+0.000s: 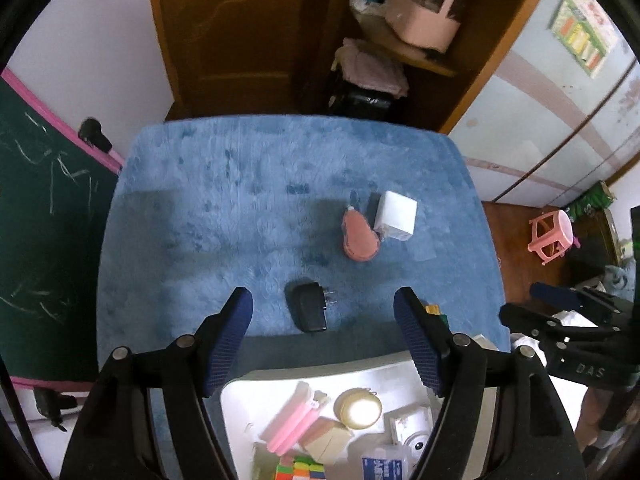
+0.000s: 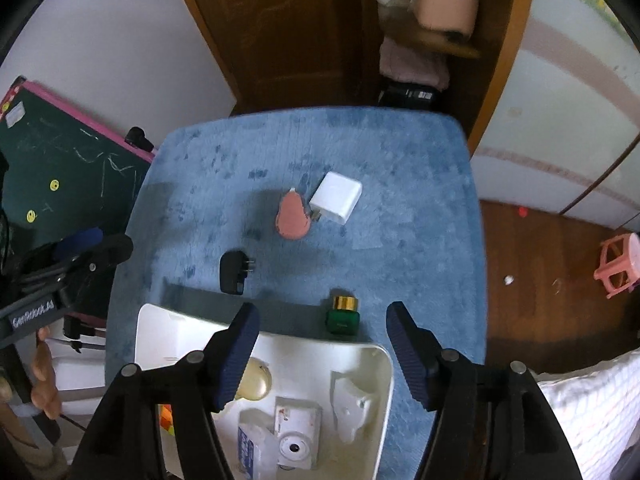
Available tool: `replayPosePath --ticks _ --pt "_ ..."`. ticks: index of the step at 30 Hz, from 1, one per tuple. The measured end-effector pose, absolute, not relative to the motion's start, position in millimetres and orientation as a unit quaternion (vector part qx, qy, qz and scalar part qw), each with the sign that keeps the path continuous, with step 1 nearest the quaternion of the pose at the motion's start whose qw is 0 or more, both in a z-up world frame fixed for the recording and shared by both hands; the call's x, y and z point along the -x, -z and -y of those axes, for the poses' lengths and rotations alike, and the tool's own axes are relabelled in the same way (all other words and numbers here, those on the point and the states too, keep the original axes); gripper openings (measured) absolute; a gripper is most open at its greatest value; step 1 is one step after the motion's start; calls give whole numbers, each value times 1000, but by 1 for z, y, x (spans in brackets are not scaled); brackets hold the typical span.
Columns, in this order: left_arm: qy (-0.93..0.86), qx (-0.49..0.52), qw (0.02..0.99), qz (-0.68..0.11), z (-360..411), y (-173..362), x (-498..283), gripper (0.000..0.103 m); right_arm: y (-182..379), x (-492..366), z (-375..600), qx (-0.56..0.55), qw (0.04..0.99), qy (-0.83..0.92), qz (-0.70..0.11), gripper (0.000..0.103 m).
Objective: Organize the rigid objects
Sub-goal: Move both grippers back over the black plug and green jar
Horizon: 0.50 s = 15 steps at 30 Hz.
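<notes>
While both grippers hang over the white bin (image 2: 384, 364), left gripper (image 1: 323, 312) and right gripper (image 2: 322, 326) stand open, empty. Black adapter (image 1: 309, 313), pink case (image 1: 359, 236), white charger (image 1: 396, 216) lie on blue mat (image 1: 240, 208).

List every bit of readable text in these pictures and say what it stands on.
"DAS": on the right gripper, seen from the left wrist.
"GenRobot.AI": on the left gripper, seen from the right wrist.
Blue print on the small box in the white bin: blurred.
Wall poster: unreadable.
</notes>
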<state>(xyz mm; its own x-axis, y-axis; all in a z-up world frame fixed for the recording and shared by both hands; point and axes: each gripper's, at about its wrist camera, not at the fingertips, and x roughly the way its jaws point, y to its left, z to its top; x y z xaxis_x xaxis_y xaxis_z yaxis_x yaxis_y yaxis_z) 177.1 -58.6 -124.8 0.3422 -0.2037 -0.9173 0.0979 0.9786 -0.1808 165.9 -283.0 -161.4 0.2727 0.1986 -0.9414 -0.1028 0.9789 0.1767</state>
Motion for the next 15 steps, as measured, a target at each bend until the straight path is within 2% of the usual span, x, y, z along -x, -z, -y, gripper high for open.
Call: replayPosePath --ticks 9,15 --pt "75 73 763 -638 61 187 -209 76 249 -217 284 -73 715 -73 -692 69" --pt "66 76 733 -673 65 223 -225 76 299 -223 273 -62 672 -63 -735 69"
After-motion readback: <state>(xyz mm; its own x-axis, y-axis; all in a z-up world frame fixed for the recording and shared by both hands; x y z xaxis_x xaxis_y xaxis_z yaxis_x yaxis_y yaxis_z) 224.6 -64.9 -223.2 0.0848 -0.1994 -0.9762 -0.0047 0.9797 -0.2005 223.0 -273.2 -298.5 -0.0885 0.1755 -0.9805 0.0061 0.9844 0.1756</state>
